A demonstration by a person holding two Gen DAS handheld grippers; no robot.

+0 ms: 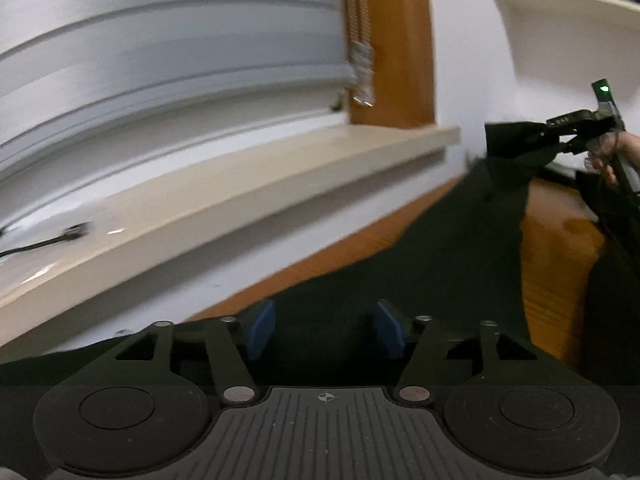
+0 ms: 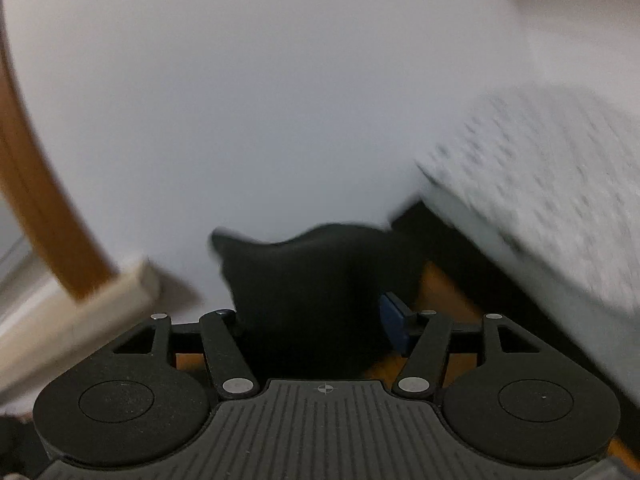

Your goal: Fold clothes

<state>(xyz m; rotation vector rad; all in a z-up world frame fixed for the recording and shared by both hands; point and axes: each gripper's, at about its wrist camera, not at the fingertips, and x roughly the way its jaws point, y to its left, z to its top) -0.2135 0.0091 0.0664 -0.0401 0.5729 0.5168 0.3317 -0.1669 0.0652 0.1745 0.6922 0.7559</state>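
A black garment [image 1: 440, 248] lies spread over a wooden table [image 1: 560, 248]. My left gripper [image 1: 325, 330] is low over its near part, open; both blue pads [image 1: 260, 330] show with a wide gap, and only cloth lying beyond. At the far right my right gripper [image 1: 548, 136] holds up a corner of the garment, its fingers apart around the cloth. In the right wrist view a bunch of black cloth [image 2: 312, 288] stands between the jaws of the right gripper [image 2: 320, 330] and hides the left pad. The right pad [image 2: 394, 328] shows bare beside it.
A beige window sill [image 1: 280, 184] with a black cable [image 1: 60, 236] runs behind the table, below white blinds and a wooden frame [image 1: 392, 40]. A person's hand [image 1: 608, 156] grips the right tool. A white textured block [image 2: 540, 200] lies to the right.
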